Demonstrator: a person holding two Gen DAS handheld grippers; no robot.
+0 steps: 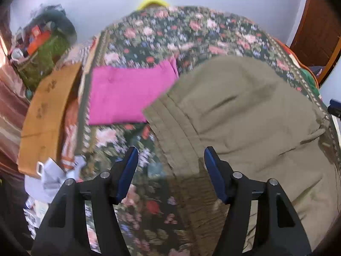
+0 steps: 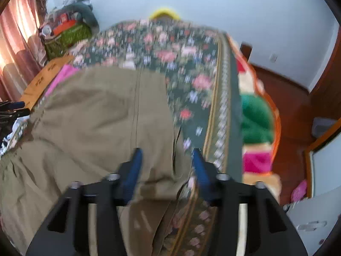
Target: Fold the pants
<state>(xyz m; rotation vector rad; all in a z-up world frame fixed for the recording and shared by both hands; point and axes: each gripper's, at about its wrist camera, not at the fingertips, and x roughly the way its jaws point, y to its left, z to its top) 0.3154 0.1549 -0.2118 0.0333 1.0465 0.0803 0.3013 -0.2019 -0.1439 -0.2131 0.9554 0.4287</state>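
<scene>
Olive-khaki pants (image 1: pixel 245 119) lie spread on a floral bedspread (image 1: pixel 170 34); they also show in the right wrist view (image 2: pixel 96 111). My left gripper (image 1: pixel 170 160) is open and empty, above the pants' left edge with its thick hem band. My right gripper (image 2: pixel 166 160) is open and empty, above the pants' right edge where cloth meets the bedspread (image 2: pixel 181 64). Both views are blurred by motion.
A folded magenta cloth (image 1: pixel 130 93) lies on the bed left of the pants. A cardboard box (image 1: pixel 46 115) and a cluttered green bag (image 1: pixel 44 51) stand at the left. A colourful blanket (image 2: pixel 255 115) hangs off the bed's right side above a wooden floor (image 2: pixel 292 98).
</scene>
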